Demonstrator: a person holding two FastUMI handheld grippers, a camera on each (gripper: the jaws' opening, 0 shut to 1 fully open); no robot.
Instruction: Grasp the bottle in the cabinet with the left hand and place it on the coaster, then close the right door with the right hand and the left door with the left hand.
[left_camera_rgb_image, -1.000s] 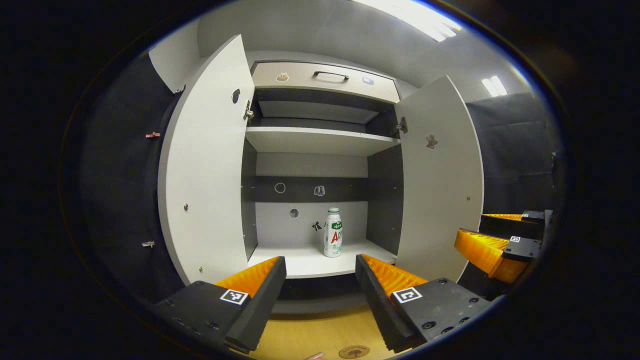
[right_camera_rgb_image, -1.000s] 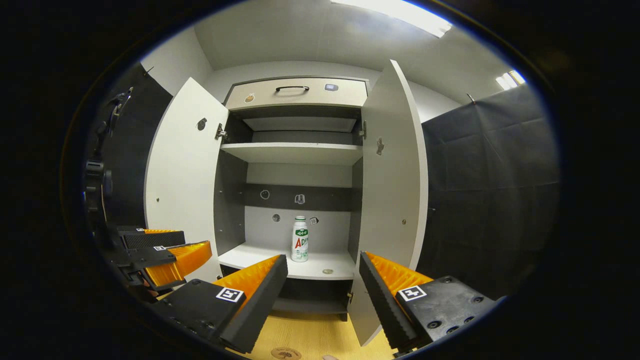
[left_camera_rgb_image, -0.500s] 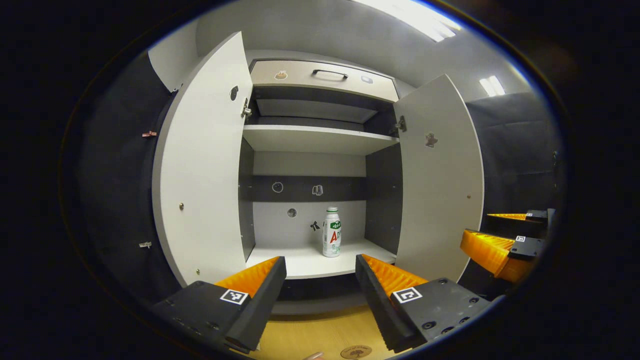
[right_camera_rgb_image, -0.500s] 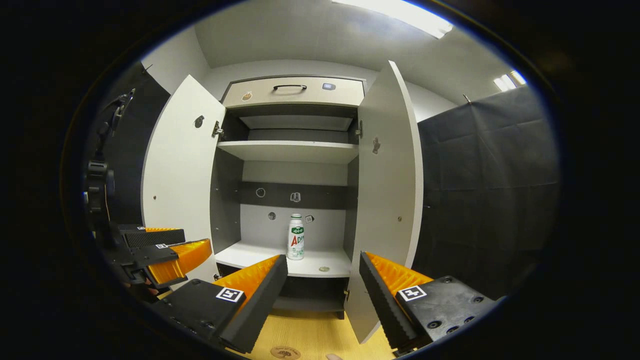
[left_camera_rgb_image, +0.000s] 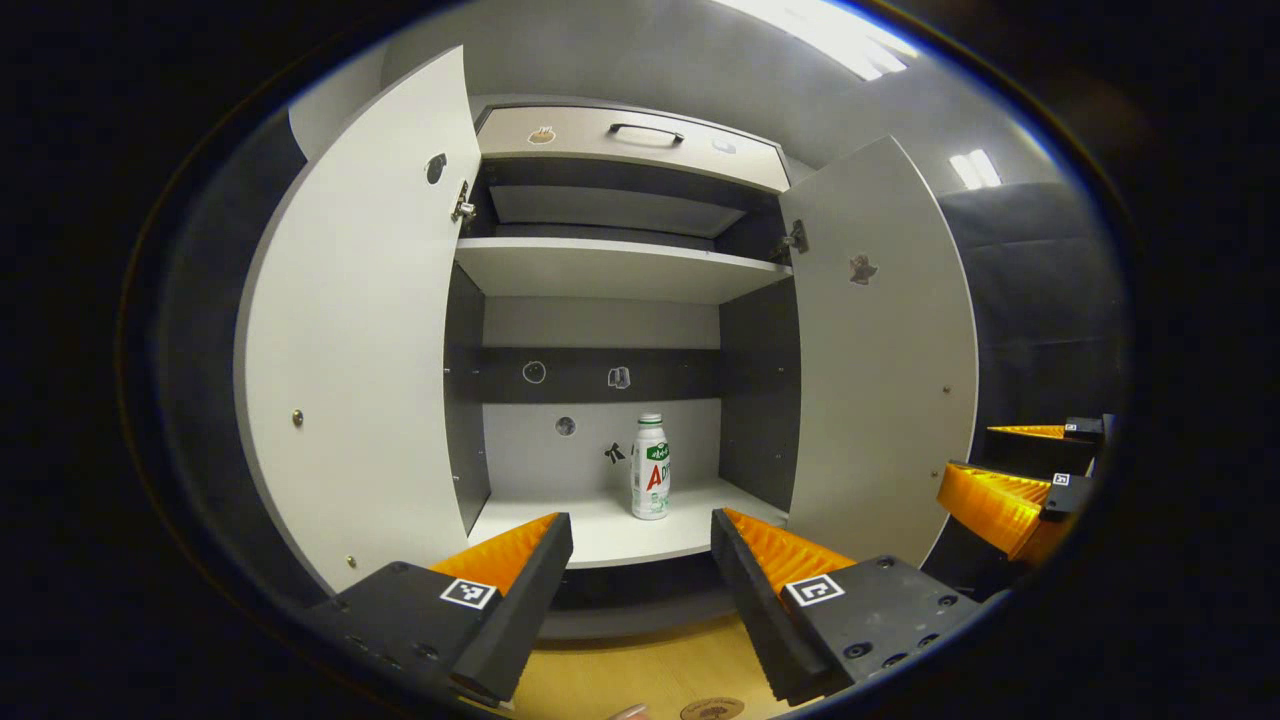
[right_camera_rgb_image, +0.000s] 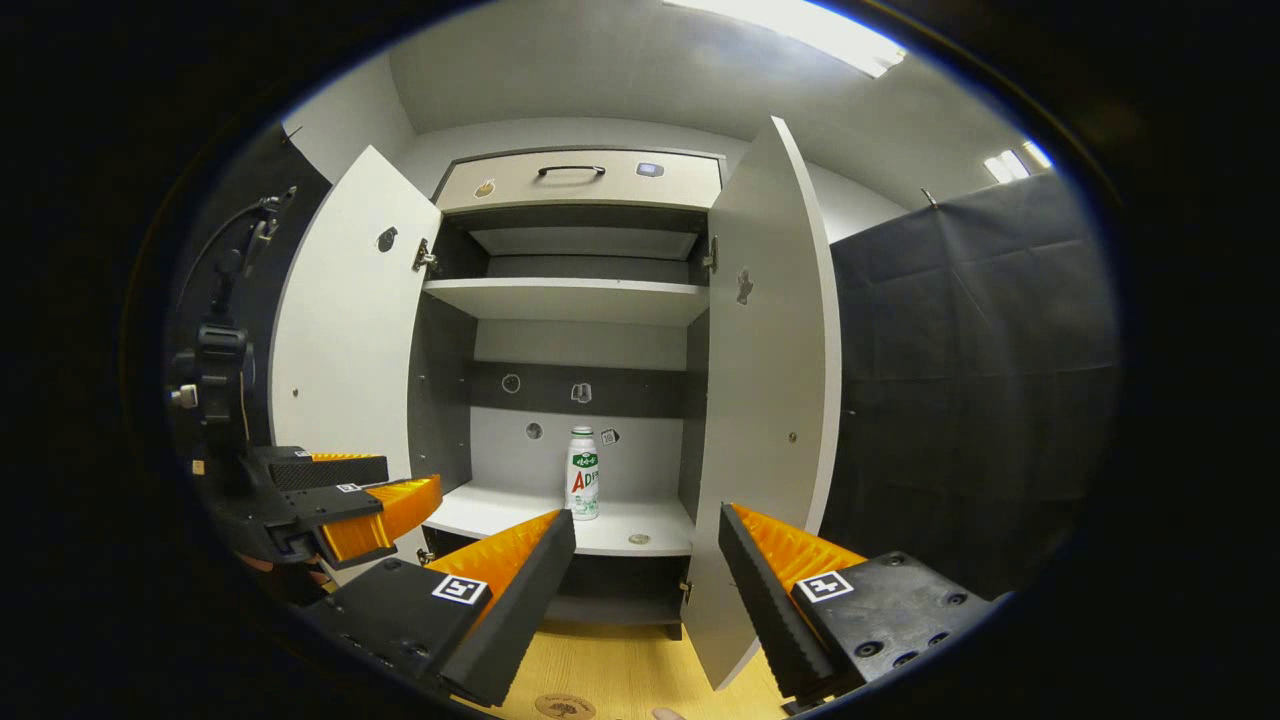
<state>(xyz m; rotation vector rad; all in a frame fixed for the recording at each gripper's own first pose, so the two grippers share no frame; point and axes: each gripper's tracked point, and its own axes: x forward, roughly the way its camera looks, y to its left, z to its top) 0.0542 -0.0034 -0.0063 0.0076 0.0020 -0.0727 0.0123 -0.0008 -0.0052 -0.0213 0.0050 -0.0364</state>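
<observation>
Now, in the left gripper view, the left door (left_camera_rgb_image: 350, 330) fills the left-centre of the frame, swung wide open. Right of it lies the cabinet (left_camera_rgb_image: 610, 270) interior, with an upper shelf across the top-centre and a drawer (left_camera_rgb_image: 630, 145) with a dark handle above it. At centre, slightly below the middle, the bottle (left_camera_rgb_image: 650, 467) stands upright on the lower shelf (left_camera_rgb_image: 600, 530), apart from both side walls. Further right, the right door (left_camera_rgb_image: 880, 350) also stands open. Along the bottom, the left hand-held gripper (left_camera_rgb_image: 640, 560) has its fingers spread, nothing between them, short of the shelf edge. At the very bottom centre, a coaster (left_camera_rgb_image: 711, 709) lies on the wooden desk (left_camera_rgb_image: 640, 670). At the far right edge, the right hand-held gripper (left_camera_rgb_image: 1020, 470) shows, fingers parted.

In the right gripper view, the left hand-held gripper (right_camera_rgb_image: 350, 485) sits at the lower left, fingers apart. Next comes the left door (right_camera_rgb_image: 345, 330), then the bottle (right_camera_rgb_image: 582, 487) upright on the lower shelf (right_camera_rgb_image: 560, 520) at centre. The right door (right_camera_rgb_image: 770, 400) stands nearly edge-on, right of centre. At the bottom, the right hand-held gripper (right_camera_rgb_image: 645, 570) is spread wide and empty, above the desk (right_camera_rgb_image: 620, 675) and the coaster (right_camera_rgb_image: 565, 707).
</observation>
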